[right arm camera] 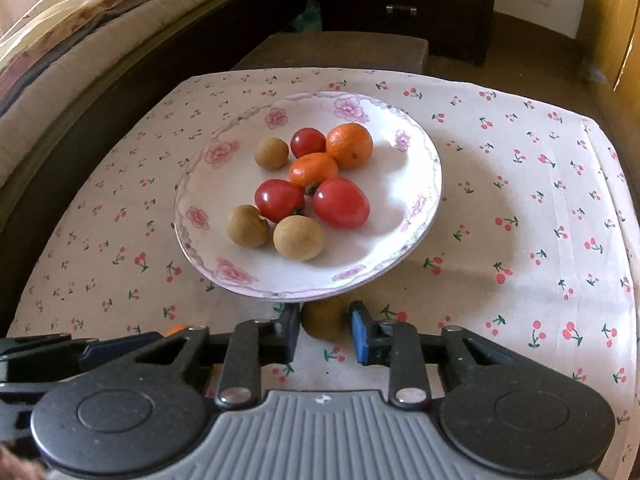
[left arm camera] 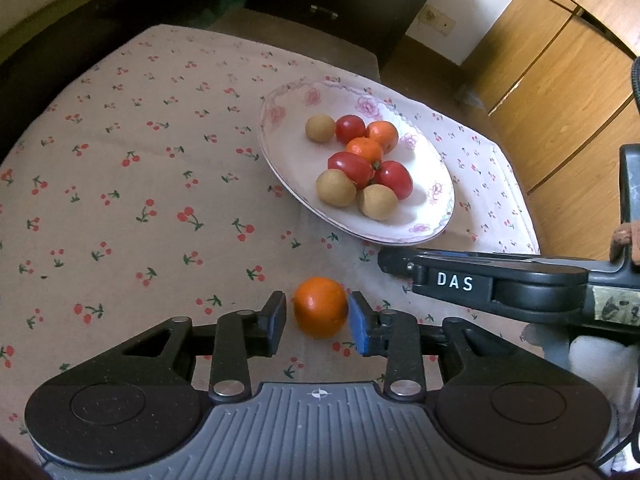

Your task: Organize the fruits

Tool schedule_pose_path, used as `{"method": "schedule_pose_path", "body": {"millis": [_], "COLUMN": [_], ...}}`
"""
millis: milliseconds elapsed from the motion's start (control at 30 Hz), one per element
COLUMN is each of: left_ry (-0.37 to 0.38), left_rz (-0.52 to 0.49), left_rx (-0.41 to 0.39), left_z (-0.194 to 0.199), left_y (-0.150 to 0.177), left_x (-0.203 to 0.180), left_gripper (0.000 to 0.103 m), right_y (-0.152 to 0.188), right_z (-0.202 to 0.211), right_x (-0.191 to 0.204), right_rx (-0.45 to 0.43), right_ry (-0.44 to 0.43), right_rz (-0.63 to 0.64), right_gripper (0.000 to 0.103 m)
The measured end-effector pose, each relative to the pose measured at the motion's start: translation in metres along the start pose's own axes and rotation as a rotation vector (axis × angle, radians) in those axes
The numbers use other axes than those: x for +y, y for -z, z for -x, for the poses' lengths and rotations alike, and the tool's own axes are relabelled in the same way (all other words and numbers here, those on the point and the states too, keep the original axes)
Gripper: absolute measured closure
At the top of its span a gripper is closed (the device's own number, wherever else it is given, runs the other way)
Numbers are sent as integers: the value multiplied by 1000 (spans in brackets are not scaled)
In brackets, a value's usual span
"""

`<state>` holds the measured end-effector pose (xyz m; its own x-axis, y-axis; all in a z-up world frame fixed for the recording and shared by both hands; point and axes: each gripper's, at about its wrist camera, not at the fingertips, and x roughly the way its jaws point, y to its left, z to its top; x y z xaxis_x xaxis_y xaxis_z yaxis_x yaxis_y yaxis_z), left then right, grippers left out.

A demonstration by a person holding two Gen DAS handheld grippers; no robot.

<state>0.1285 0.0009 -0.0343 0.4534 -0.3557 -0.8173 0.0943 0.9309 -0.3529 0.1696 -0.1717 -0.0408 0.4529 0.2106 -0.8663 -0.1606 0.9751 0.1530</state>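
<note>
A small orange [left arm camera: 320,306] sits on the cherry-print cloth between the fingers of my left gripper [left arm camera: 318,324]. It touches the blue right pad, while a thin gap shows at the left pad, so the jaws are open. My right gripper [right arm camera: 325,336] is shut on a brown round fruit [right arm camera: 323,320] just under the near rim of the flowered white plate [right arm camera: 192,200]. The plate [left arm camera: 280,104] holds three red tomatoes [right arm camera: 340,202], two oranges [right arm camera: 349,145] and three brown fruits [right arm camera: 298,238]. In the left wrist view the right gripper [left arm camera: 388,262] reaches in from the right.
The cloth [left arm camera: 120,200] covers a small table, and bare cloth lies left of the plate. A dark cabinet [left arm camera: 340,0] stands behind it and wooden doors [left arm camera: 560,100] to the right. A bed [right arm camera: 80,40] runs along the left. The left gripper's body [right arm camera: 40,348] lies at the lower left.
</note>
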Motion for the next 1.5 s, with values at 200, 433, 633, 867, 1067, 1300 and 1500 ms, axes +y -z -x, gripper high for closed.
{"method": "schedule_pose_path", "body": {"millis": [200, 433, 633, 867, 1067, 1300, 1500], "left_ry": [-14, -25, -55, -54, -29, 12, 6], "left_rz": [1, -30, -53, -117, -117, -89, -118], "left_rx": [8, 1, -1, 17, 29, 20, 44], "left_z": [-6, -7, -13, -2, 11, 24, 18], "left_y": [2, 2, 4, 19, 33, 34, 40], "left_x": [-3, -13, -21, -26, -20, -17, -21], "left_gripper": [59, 60, 60, 63, 63, 63, 63], "right_y": [10, 33, 51, 61, 70, 72, 78], "right_z": [9, 35, 46, 44, 50, 58, 51], "right_x": [-6, -14, -20, -16, -14, -17, -12], "right_rx": [11, 25, 31, 51, 52, 46, 72], "right_ry": [13, 31, 41, 39, 28, 13, 17], "right_rz": [22, 40, 30, 58, 69, 46, 85], "right_gripper": [77, 77, 77, 77, 77, 77, 77]}}
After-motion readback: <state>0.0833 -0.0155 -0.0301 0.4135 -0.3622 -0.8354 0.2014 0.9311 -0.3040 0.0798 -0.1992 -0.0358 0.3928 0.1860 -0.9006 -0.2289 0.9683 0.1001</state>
